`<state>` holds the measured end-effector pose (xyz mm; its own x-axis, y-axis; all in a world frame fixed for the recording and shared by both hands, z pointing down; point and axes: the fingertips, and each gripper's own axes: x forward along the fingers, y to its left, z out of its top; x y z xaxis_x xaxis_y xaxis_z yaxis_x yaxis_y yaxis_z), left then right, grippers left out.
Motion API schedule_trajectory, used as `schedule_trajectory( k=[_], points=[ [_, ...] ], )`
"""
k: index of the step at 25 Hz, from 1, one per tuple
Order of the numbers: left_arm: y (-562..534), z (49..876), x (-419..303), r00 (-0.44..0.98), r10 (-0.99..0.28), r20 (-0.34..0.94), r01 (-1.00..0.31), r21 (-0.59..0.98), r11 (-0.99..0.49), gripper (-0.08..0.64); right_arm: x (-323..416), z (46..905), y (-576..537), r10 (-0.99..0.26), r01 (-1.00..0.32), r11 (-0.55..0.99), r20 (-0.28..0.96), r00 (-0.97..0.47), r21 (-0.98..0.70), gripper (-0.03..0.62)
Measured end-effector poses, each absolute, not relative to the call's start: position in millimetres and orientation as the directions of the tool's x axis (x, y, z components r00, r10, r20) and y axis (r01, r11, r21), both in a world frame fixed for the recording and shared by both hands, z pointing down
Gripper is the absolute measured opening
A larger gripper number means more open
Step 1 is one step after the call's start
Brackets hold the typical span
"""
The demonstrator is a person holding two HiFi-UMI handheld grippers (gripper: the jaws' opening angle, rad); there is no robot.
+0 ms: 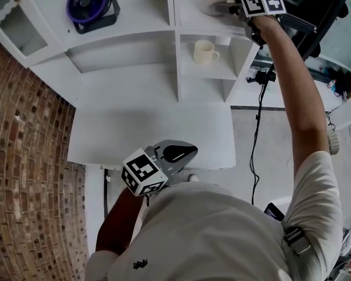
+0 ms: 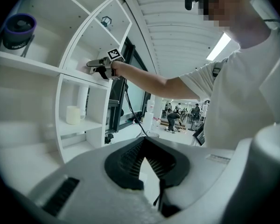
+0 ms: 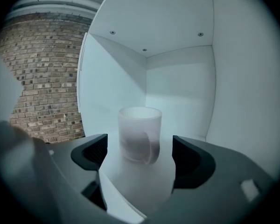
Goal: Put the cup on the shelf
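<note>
Cup (image 3: 140, 133) stands upright on its own in the upper right compartment of the white shelf (image 1: 176, 40), apparently set down there, since the right gripper (image 3: 139, 155) holds its jaws wide apart just short of it, touching nothing, while the left gripper (image 2: 144, 146), jaws together and empty, idles low.

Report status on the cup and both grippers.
Right gripper open, cup between jaws, untouched. Left gripper shut, empty, held low. Cup upright on upper shelf. Nothing blocking.
</note>
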<state>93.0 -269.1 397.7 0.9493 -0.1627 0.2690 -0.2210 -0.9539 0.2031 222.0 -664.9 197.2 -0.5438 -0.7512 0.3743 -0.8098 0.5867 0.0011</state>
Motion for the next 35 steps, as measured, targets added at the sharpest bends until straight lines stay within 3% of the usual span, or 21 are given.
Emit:
schedule_trajectory(
  k=[9, 17, 24, 27, 35],
  points=[
    [-239, 399, 71, 0.954, -0.125, 0.271, -0.182, 0.194, -0.964, 0.006, 224, 206, -626, -0.790, -0.845, 0.534, 0.353, -0.502, -0.007, 0.403],
    [-211, 403, 37, 0.956, -0.116, 0.270, -0.172, 0.193, -0.966, 0.006, 227, 211, -585, -0.860, -0.895, 0.446, 0.288, -0.422, 0.020, 0.243],
    [-187, 411, 15, 0.957, -0.085, 0.278, -0.145, 0.202, -0.969, 0.006, 224, 241, -542, -0.879, -0.916, 0.401, 0.285, -0.383, 0.005, 0.155],
    [-177, 414, 8, 0.957, -0.075, 0.278, -0.136, 0.207, -0.969, 0.006, 221, 251, -520, -0.886, -0.920, 0.392, 0.270, -0.377, 0.001, 0.077],
    [-158, 422, -9, 0.958, -0.070, 0.279, -0.133, 0.212, -0.968, 0.006, 209, 285, -461, -0.895, -0.926, 0.376, 0.247, -0.371, -0.028, 0.009]
  ],
)
